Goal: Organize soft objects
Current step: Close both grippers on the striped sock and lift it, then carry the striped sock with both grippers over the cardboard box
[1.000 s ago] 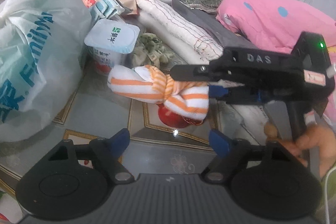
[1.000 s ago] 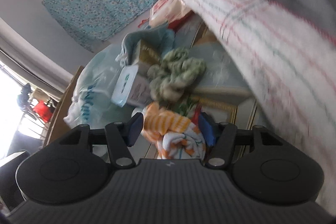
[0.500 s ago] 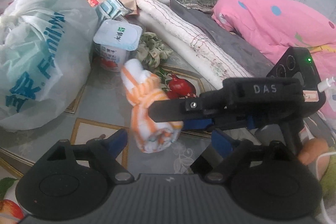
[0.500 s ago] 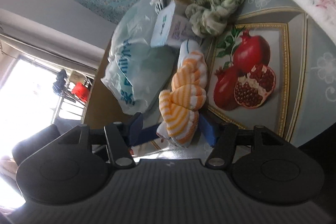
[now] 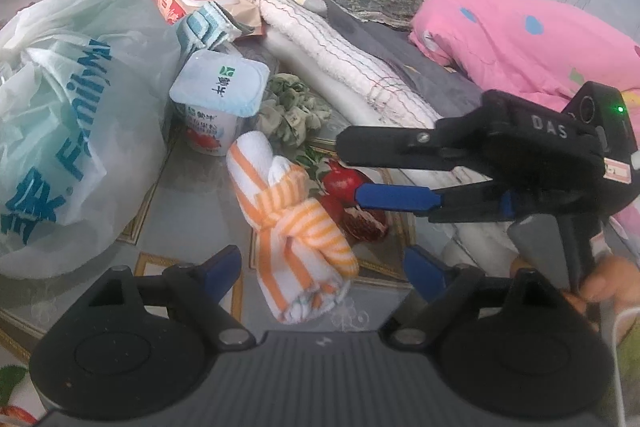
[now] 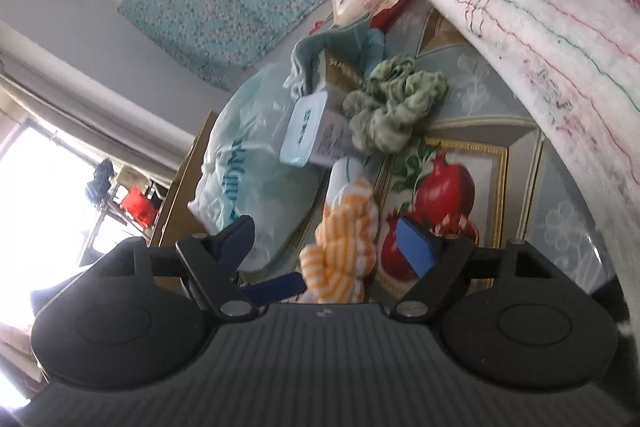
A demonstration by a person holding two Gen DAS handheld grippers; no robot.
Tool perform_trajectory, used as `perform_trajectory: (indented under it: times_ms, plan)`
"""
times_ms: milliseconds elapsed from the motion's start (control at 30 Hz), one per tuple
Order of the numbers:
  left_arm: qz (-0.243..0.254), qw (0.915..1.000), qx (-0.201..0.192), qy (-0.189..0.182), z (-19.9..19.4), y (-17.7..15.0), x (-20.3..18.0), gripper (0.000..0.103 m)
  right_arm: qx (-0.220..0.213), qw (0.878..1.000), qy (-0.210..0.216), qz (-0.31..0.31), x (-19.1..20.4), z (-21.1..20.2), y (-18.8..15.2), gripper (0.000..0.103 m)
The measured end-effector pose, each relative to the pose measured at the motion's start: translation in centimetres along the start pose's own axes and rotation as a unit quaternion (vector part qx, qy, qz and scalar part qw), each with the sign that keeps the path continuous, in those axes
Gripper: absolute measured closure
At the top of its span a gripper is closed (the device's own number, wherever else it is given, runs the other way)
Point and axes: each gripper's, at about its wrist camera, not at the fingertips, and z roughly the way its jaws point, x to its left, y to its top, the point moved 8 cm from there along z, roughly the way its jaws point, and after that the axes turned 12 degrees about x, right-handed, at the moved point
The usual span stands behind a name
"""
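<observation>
Item: orange-striped knotted towel [image 5: 294, 231], lying on the counter [image 5: 192, 211] over the pomegranate print, at twelve o'clock from my left gripper [image 5: 322, 269], whose jaws are standing wide and empty. My right gripper [image 5: 352, 173], at three o'clock, is opening its jaws, pads clear of the towel. Yogurt cup [image 5: 218, 105] and green scrunchie [image 5: 294, 111] are sitting beyond, plastic bag [image 5: 64, 131] at nine o'clock.

L tool [image 5: 322, 273] wide open, angled down; R tool [image 5: 348, 171] jaws opening, nothing gripped; hand [image 5: 608, 283] on its handle.
</observation>
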Motion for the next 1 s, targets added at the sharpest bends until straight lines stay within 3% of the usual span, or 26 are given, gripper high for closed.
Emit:
perform_trajectory:
  times_ms: [167, 300, 500, 667, 1000]
  plan:
    - [-0.003, 0.9997, 0.012, 0.023, 1.0, 0.9, 0.5, 0.017, 0.017, 1.000, -0.009, 0.008, -0.3, 2.8, 0.4, 0.033]
    - [-0.012, 0.9988, 0.033, 0.033, 2.3, 1.2, 1.0, 0.027, 0.028, 1.000, -0.012, 0.008, -0.3, 4.0, 0.1, 0.042]
    - [-0.002, 0.9985, 0.030, 0.046, 2.5, 1.5, 0.7, 0.041, 0.030, 0.999, -0.001, 0.014, -0.5, 4.1, -0.3, 0.050]
    - [0.003, 0.9985, 0.025, 0.049, 2.3, 1.4, 0.3, 0.051, 0.028, 0.999, 0.010, 0.019, -0.5, 3.7, -0.7, 0.050]
    - [0.014, 0.9985, 0.016, 0.050, 1.2, 0.5, -0.4, 0.054, 0.023, 0.999, 0.023, 0.023, 0.1, 2.5, -1.8, 0.049]
